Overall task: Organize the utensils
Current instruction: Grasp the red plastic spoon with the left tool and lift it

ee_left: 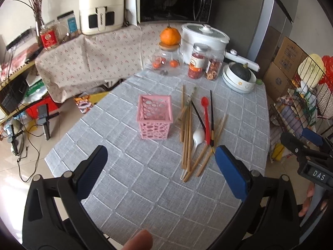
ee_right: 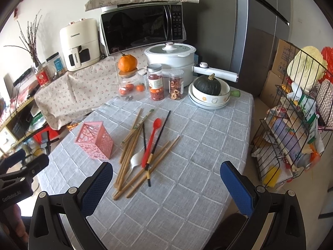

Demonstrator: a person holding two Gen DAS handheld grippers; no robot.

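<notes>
**Utensils unsorted, both grippers empty**

I find the table [ee_right: 187, 198] in its grey checked cloth, and on it the pink holder [ee_right: 94, 140] standing upright and seemingly empty. Just to its right lies a loose pile: bamboo chopsticks [ee_right: 133, 156], black chopsticks [ee_right: 158, 139], a red spoon [ee_right: 150, 140], a white spoon [ee_right: 136, 160]. My left gripper [ee_left: 161, 173] and right gripper [ee_right: 166, 187] hover spread wide, holding nothing. I judge sorting not yet begun; next I should pinch one utensil cleanly.

Both wrist views look down-forward, close over table [ee_left: 145, 187]; shared: pink basket [ee_left: 155, 117], left view nearer it
</notes>
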